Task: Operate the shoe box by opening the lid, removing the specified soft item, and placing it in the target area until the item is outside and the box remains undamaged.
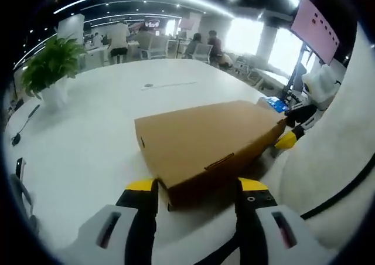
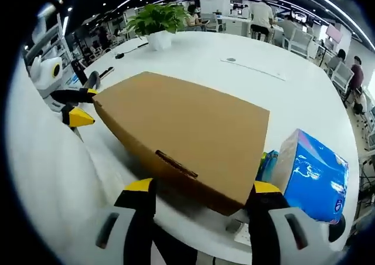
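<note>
A closed brown cardboard shoe box [image 1: 205, 139] lies flat on the white table [image 1: 88, 130]. My left gripper [image 1: 197, 186] is open, its yellow-tipped jaws standing either side of one short end of the box, at table height. From the right edge of the left gripper view comes the right gripper [image 1: 291, 137], at the far end of the box. In the right gripper view the box [image 2: 187, 130] lies lid down, a slot in its near side. My right gripper [image 2: 203, 187] is open around that end. The left gripper [image 2: 82, 105] is at the far left corner.
A blue printed pack [image 2: 310, 174] stands right of the box, close to the table's edge. A potted plant [image 2: 157, 20] in a white pot sits at the far side, with black cables [image 2: 120, 55] nearby. People and chairs [image 1: 199, 47] are beyond the table.
</note>
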Available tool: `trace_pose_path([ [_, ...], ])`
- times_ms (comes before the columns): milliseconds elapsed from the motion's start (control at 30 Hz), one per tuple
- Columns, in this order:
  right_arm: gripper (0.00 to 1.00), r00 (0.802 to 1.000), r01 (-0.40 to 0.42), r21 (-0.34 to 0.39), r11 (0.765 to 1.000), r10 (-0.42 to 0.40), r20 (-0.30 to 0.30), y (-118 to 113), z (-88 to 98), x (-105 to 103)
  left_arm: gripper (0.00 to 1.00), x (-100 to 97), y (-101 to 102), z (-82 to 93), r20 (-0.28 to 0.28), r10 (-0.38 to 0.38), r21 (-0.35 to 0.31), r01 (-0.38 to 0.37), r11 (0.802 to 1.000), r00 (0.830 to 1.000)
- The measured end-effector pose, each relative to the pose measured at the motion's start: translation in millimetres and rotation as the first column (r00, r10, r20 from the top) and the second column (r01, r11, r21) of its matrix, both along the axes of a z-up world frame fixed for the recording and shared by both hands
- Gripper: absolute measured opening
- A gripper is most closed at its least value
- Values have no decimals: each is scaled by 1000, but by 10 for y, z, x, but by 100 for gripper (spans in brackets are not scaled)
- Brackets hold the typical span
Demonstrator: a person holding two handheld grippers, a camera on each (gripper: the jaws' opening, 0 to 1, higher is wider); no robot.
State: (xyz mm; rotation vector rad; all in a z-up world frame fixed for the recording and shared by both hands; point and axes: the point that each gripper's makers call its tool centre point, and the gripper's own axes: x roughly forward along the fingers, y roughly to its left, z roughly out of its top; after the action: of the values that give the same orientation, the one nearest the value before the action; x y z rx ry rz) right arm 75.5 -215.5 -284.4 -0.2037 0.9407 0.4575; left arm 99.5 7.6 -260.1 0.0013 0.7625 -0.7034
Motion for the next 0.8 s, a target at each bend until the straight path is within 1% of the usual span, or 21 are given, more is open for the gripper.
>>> trace_pose_path([
  [67,67,1000,6,28,1000,-6,-5,42,6,-3,53,13,9,16,-12,15,-19,-15,1000,1000],
  [133,68,1000,6,40,999,-6,-7,67,11,-6,54,6,6,11,-16,16,-15,-16,1000,1000],
  [267,67,1000,-1,24,1000,1,-15,64,-16,1,55,-11,8,-30,-17,11,-4,-11,1000,1000],
  [367,67,1000,-11,0,1000,11,-15,64,-17,1,55,-25,5,-27,-16,1,4,-1,1000,1000],
  [433,66,1000,-12,-6,1000,12,-5,57,12,0,54,-23,16,-2,-8,3,2,-3,1000,1000],
  [467,67,1000,-16,-16,1000,16,15,51,39,8,54,-22,24,5,-9,4,-1,-4,1000,1000],
  [500,71,999,-12,-36,999,14,46,30,78,35,54,-30,32,-1,-16,9,-5,-9,1000,1000],
  [533,73,998,-6,-34,999,9,69,34,108,57,54,-40,35,-3,-21,10,-9,-10,1000,1000],
  [567,74,998,-7,-24,1000,8,66,57,117,41,54,-63,44,-13,-36,13,-17,-13,1000,999],
  [600,73,999,-1,-3,1000,2,50,81,142,21,56,-89,45,-22,-57,17,-31,-19,999,998],
  [633,74,999,14,17,1000,-14,48,97,182,22,58,-123,39,-18,-92,33,-57,-39,998,995],
  [667,77,997,29,62,998,-34,73,148,275,47,61,-113,56,17,-103,64,-87,-74,993,993],
  [700,80,995,34,85,996,-41,86,174,334,57,65,-103,74,43,-100,79,-99,-89,991,992],
  [733,82,995,40,103,994,-49,90,192,380,55,68,-97,98,62,-102,93,-107,-104,989,990],
  [767,84,994,44,105,994,-54,93,183,422,43,70,-88,135,69,-101,104,-106,-115,988,989],
  [800,86,995,45,120,992,-56,87,197,447,28,72,-78,170,67,-111,123,-107,-135,985,986],
])
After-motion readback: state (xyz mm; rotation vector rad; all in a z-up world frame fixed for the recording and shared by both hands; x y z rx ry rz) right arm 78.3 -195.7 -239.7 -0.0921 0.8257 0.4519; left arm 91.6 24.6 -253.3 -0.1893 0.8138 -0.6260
